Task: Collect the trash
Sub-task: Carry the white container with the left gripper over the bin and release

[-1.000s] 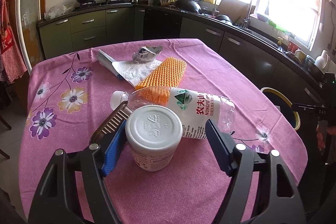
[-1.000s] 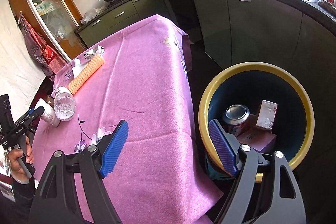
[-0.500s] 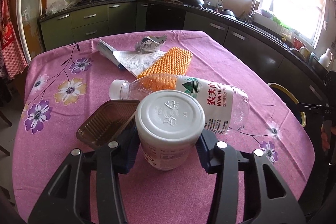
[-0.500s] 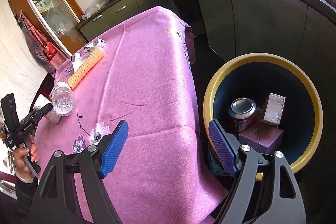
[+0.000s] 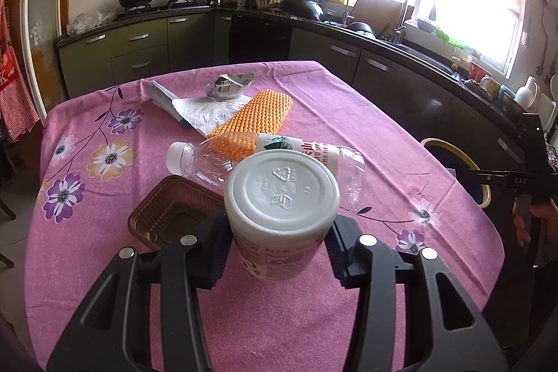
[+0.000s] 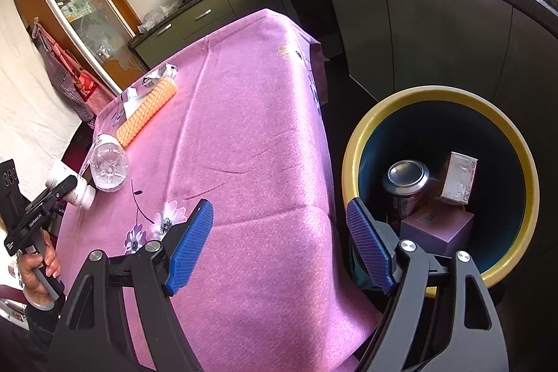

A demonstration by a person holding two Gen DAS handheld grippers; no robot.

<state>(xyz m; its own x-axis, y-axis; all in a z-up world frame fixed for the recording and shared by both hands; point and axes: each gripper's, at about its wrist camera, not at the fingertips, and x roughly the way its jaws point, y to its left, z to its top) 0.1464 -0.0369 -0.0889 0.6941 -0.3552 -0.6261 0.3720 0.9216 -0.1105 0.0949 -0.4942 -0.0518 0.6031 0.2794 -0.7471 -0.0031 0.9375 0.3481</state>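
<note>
A white plastic cup, turned bottom up, sits between the pads of my left gripper, which is shut on it and holds it just above the pink tablecloth. Behind it lie a clear water bottle, a brown plastic tray, an orange foam sheet, a white tissue and a crumpled carton. My right gripper stands open with nothing in it, over the table's edge beside the yellow-rimmed bin. In that view the white cup shows at the far left.
Inside the bin lie a drinks can, a purple box and a small white carton. Dark kitchen cabinets run along the back and right. A person's hand grips the left handle.
My left gripper closed its jaws onto the white cup and lifted it a little toward the camera. The right gripper stayed open beside the bin.
</note>
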